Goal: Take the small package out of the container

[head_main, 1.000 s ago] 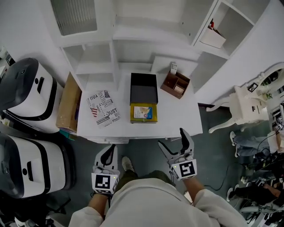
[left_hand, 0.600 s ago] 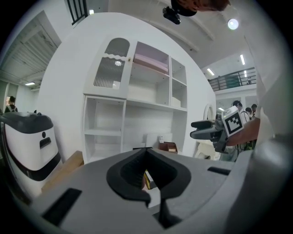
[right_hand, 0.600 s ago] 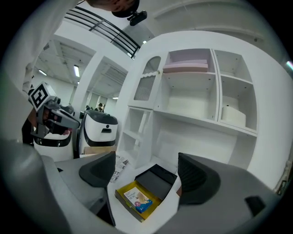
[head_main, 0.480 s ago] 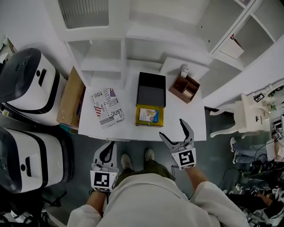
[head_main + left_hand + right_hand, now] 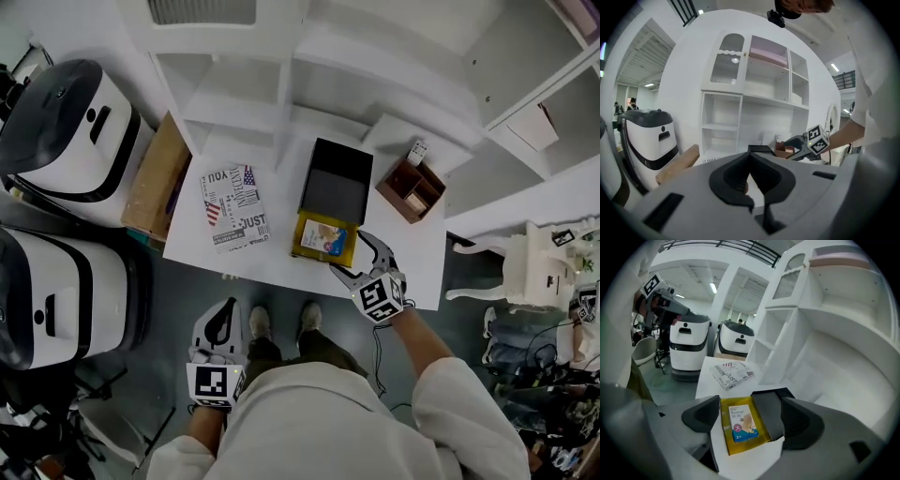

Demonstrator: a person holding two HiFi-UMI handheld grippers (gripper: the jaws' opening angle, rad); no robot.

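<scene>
A yellow open box [image 5: 324, 239] lies on the white table [image 5: 281, 267], its black lid [image 5: 336, 182] folded back behind it. Inside lies a small package [image 5: 322, 238] printed white and blue, clearly visible as a bandage pack [image 5: 740, 423] in the right gripper view. My right gripper [image 5: 362, 259] hovers open just right of and in front of the box; the yellow box [image 5: 743, 427] shows between its jaws. My left gripper [image 5: 223, 325] hangs below the table's near edge, over the floor, its jaws closed together with nothing held.
A patterned newspaper-print pouch [image 5: 232, 207] lies left of the box. A brown wooden organiser [image 5: 411, 189] stands at the back right. A cardboard box [image 5: 151, 174] leans at the table's left. White shelving [image 5: 309, 75] rises behind; two white-and-black machines [image 5: 56, 131] stand left.
My right gripper has moved forward and left, from in front of the table edge to right beside the yellow box. The left gripper stays low by the floor.
</scene>
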